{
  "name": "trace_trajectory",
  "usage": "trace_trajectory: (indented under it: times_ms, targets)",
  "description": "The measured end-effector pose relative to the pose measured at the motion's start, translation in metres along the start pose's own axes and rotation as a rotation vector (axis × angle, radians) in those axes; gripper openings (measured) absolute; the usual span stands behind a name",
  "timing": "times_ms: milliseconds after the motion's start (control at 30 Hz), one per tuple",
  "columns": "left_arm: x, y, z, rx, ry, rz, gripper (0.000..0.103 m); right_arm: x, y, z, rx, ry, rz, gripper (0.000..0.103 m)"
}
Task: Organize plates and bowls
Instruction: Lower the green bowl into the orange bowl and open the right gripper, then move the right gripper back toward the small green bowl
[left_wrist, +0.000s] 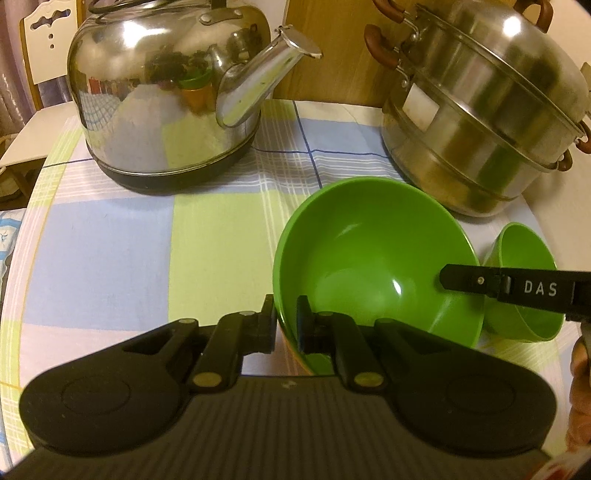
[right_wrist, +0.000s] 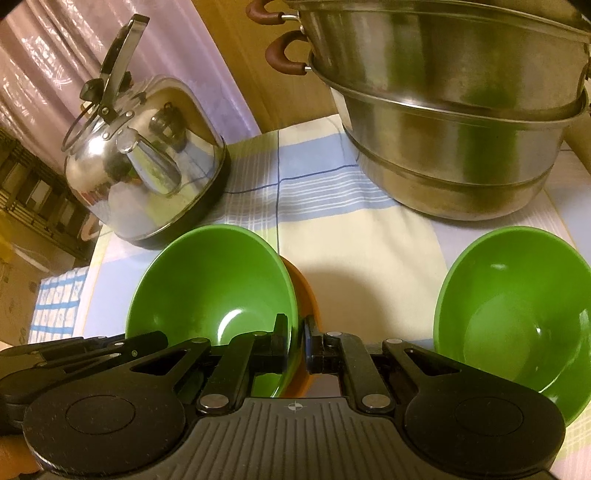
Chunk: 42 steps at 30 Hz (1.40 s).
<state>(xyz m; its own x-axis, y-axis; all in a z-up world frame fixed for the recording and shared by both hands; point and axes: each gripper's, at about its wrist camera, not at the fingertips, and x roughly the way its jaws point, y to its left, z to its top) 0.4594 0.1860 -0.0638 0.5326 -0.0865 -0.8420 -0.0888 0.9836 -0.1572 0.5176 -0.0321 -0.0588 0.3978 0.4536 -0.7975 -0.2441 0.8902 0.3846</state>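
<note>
A bowl, green inside and orange outside, is low over the checked tablecloth; I cannot tell if it touches the cloth. My left gripper is shut on its near rim, one finger inside and one outside. In the left wrist view my right gripper comes in from the right and is shut on the opposite rim. In the right wrist view that right gripper clamps the rim, and the left gripper shows at the lower left. A second green bowl sits on the cloth just to the right.
A steel kettle stands at the back left of the table. A stacked steel steamer pot stands at the back right, close behind the bowls. A wooden board leans behind them. A chair stands off the table's left.
</note>
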Motion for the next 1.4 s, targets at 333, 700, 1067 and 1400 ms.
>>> trace_trajectory:
  times_ms: [333, 700, 1067, 1400]
  targets:
    - [-0.002, 0.003, -0.004, -0.013, -0.019, 0.008, 0.025, -0.006, 0.003, -0.005, -0.043, -0.049, -0.004, 0.024]
    - [-0.028, 0.007, -0.011, -0.037, -0.083, 0.006, 0.028, -0.028, -0.006, -0.012, -0.035, -0.1, 0.006, 0.066]
    - [-0.097, -0.026, -0.058, -0.024, -0.179, 0.037, 0.064, -0.095, -0.015, -0.074, -0.038, -0.118, -0.009, 0.066]
    - [-0.162, -0.078, -0.133, 0.023, -0.24, 0.045, 0.093, -0.174, -0.017, -0.145, -0.042, -0.14, -0.093, 0.067]
